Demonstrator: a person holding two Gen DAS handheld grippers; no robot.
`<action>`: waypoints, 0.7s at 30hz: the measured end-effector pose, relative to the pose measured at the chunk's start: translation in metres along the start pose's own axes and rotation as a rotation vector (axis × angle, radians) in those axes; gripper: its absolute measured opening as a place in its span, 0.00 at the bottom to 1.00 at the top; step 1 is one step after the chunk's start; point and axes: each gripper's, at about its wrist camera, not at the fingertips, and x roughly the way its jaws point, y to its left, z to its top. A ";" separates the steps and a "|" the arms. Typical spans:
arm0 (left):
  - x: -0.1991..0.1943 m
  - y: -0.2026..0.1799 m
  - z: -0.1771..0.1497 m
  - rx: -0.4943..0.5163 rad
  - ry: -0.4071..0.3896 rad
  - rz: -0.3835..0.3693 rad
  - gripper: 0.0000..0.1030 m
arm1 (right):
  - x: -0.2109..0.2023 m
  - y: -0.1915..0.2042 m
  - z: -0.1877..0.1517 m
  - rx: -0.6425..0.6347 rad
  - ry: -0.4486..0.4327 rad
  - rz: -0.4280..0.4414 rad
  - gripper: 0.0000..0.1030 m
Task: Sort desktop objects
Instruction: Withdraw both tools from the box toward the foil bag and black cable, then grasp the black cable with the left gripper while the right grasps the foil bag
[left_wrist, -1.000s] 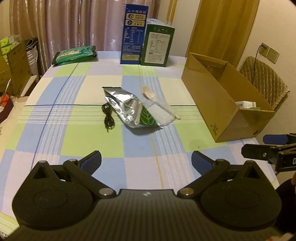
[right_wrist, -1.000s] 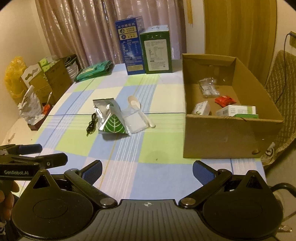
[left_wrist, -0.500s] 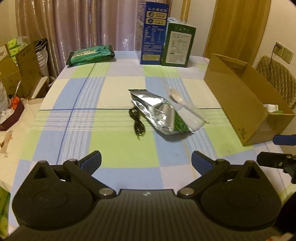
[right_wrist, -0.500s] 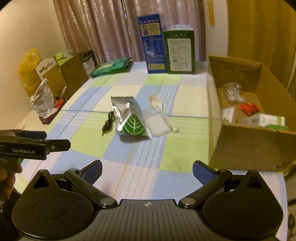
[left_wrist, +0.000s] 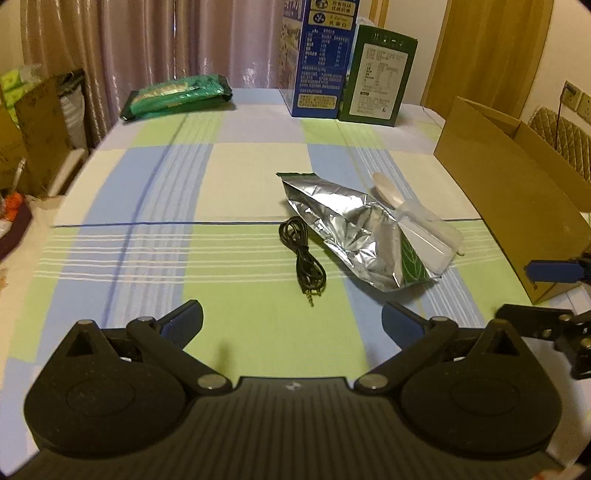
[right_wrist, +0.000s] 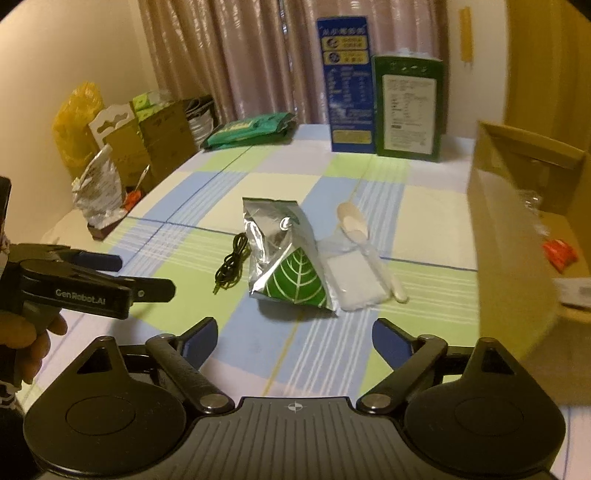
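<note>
- Lying ahead of both tongs: crinkled silver foil pouch with green leaf, at twelve o'clock from the right gripper, long axis running from eleven to five in the left view.
- Right jaws closing, nothing between them; left gripper spread, empty.
- Coiled black audio cable is nearest to the left.
- Brown cardboard box at three o'clock holds a red packet.

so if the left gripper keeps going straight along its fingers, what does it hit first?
Probably the black audio cable: it lies nearly centred ahead of the left gripper, whose fingers are open with nothing between them. The foil pouch sits just to the cable's right. Depth is uncertain.
</note>
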 end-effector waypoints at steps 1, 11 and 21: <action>0.006 0.003 0.001 -0.019 0.002 -0.024 0.95 | 0.007 -0.001 0.001 -0.006 -0.001 0.001 0.84; 0.052 0.007 0.010 0.035 -0.017 -0.022 0.79 | 0.067 -0.001 0.002 -0.107 0.044 0.038 0.72; 0.074 0.004 0.014 0.085 -0.001 -0.067 0.58 | 0.104 0.001 0.002 -0.161 0.041 0.017 0.68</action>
